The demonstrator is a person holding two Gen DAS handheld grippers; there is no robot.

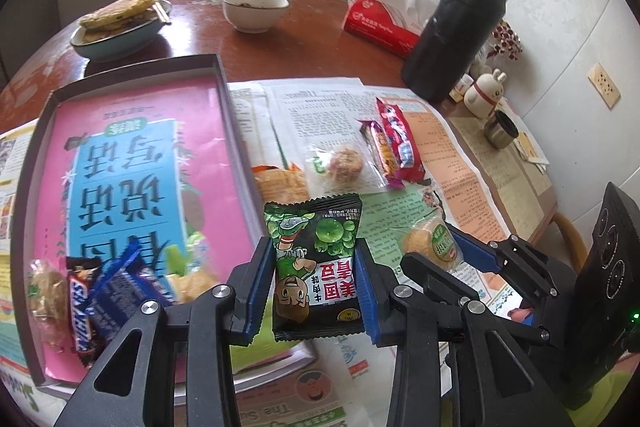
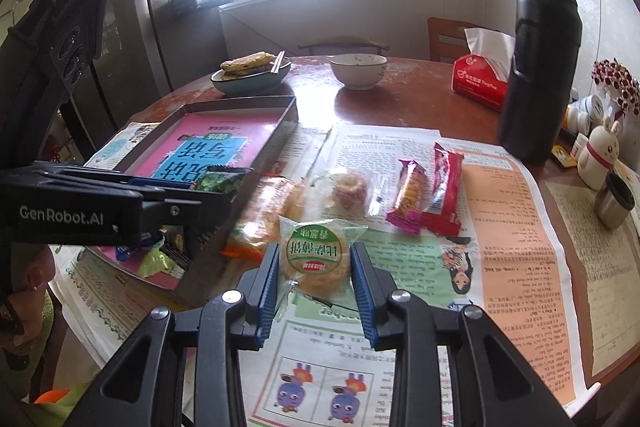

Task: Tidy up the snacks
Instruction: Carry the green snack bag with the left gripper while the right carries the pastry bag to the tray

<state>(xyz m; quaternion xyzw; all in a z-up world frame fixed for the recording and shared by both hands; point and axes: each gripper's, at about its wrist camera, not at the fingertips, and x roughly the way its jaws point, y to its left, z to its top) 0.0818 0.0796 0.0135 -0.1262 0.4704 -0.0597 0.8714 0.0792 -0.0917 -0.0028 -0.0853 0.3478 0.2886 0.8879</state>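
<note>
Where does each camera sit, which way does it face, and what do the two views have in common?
Left wrist: sits on the left gripper, facing along its fingers over the box; the green pea packet is between its fingers, and the right gripper shows at the right.
Right wrist: sits on the right gripper, facing across the table toward the window; the round pastry is between its fingers, and the left gripper shows at the left.
Shared: box, both snacks, black flask, white bowl.

Black thermos (image 2: pixel 540 67), white bowl (image 2: pixel 357 70), red tissue pack (image 2: pixel 480 77), rabbit figurine (image 2: pixel 600 151)
</note>
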